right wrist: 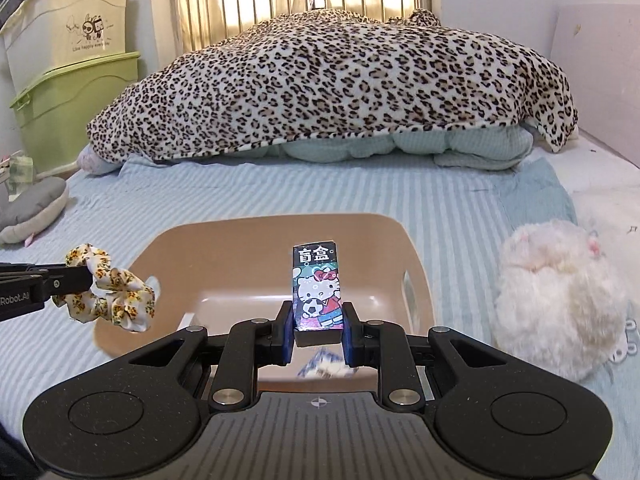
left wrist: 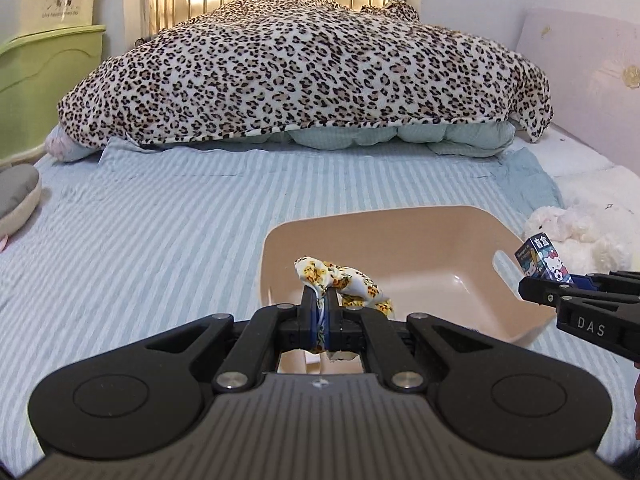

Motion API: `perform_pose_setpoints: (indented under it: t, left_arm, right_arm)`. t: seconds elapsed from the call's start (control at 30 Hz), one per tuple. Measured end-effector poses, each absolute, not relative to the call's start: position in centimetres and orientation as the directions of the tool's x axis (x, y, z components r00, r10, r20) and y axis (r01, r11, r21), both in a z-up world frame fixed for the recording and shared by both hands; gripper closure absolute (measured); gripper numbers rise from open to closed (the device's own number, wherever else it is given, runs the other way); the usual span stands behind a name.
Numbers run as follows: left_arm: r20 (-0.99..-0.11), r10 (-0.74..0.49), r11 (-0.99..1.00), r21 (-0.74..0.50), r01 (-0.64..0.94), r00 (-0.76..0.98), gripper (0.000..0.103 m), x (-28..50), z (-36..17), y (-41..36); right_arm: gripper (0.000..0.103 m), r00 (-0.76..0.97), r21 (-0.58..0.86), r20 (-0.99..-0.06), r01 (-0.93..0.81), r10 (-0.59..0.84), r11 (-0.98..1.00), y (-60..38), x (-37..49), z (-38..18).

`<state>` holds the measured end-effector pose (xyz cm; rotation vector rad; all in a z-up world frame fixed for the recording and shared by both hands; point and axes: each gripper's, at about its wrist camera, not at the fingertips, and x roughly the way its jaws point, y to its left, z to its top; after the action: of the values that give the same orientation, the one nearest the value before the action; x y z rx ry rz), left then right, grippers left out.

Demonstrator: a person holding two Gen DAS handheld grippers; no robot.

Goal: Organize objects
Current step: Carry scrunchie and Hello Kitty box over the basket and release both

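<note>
A beige plastic basket [left wrist: 400,228] sits on the striped bed; it also shows in the right wrist view [right wrist: 224,248]. My left gripper [left wrist: 319,294] is shut on a floral yellow-and-white scrunchie [left wrist: 348,278] and holds it over the basket's near left rim; the scrunchie also shows in the right wrist view [right wrist: 116,294]. My right gripper [right wrist: 317,312] is shut on a small Hello Kitty blind box [right wrist: 317,284], held upright over the basket's near edge. That box appears at the right in the left wrist view [left wrist: 544,258].
A white plush toy [right wrist: 560,296] lies right of the basket. A leopard-print blanket [right wrist: 328,80] is heaped over bedding at the far end. Green and beige storage bins [right wrist: 68,80] stand at the left. A grey cushion [right wrist: 32,208] lies at the left bed edge.
</note>
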<state>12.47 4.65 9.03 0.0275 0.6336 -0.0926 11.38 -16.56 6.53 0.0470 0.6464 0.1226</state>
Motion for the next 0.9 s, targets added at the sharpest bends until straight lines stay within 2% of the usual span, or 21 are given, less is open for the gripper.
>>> perform_pose_setpoints:
  t: [0.33, 0.63, 0.67, 0.73, 0.8, 0.83, 0.87, 0.9]
  left_arm:
    - [-0.659, -0.017, 0.993, 0.075, 0.089, 0.752, 0.099, 17.2, 5.3, 1.9]
    - [-0.757, -0.007, 0.993, 0.073, 0.094, 0.653, 0.097, 18.6, 1.2, 1.6]
    - [-0.764, -0.013, 0.993, 0.064, 0.096, 0.645, 0.096, 18.6, 1.1, 1.6]
    - [-0.769, -0.028, 0.994, 0.047, 0.101, 0.638, 0.09, 18.4, 1.1, 1.8]
    - [-0.766, -0.046, 0.994, 0.031, 0.109, 0.641, 0.082, 18.0, 1.5, 2.0]
    - [-0.764, -0.053, 0.993, 0.025, 0.112, 0.643, 0.068, 17.8, 1.8, 1.9]
    - [-0.758, -0.055, 0.993, 0.024, 0.112, 0.65, 0.059, 17.5, 2.2, 1.9]
    - [-0.749, -0.054, 0.994, 0.025, 0.11, 0.661, 0.043, 17.0, 2.7, 2.0]
  right_arm:
    - [0.082, 0.766, 0.007, -0.637, -0.1, 0.081, 0.995, -15.4, 15.7, 4.2]
    - [0.081, 0.684, 0.0, -0.724, -0.128, 0.088, 0.992, -14.7, 16.8, 0.9]
    - [0.07, 0.679, -0.002, -0.729, -0.129, 0.087, 0.992, -14.6, 16.7, 0.7]
    - [0.068, 0.678, 0.002, -0.73, -0.127, 0.088, 0.992, -14.7, 16.5, 0.5]
    - [0.06, 0.679, 0.01, -0.728, -0.128, 0.095, 0.992, -14.7, 16.3, 0.8]
    - [0.054, 0.684, 0.01, -0.723, -0.128, 0.096, 0.992, -14.8, 16.1, 1.1]
    - [0.048, 0.692, 0.009, -0.715, -0.127, 0.095, 0.992, -14.8, 15.8, 1.4]
    - [0.044, 0.699, 0.008, -0.709, -0.127, 0.095, 0.992, -14.8, 15.7, 1.8]
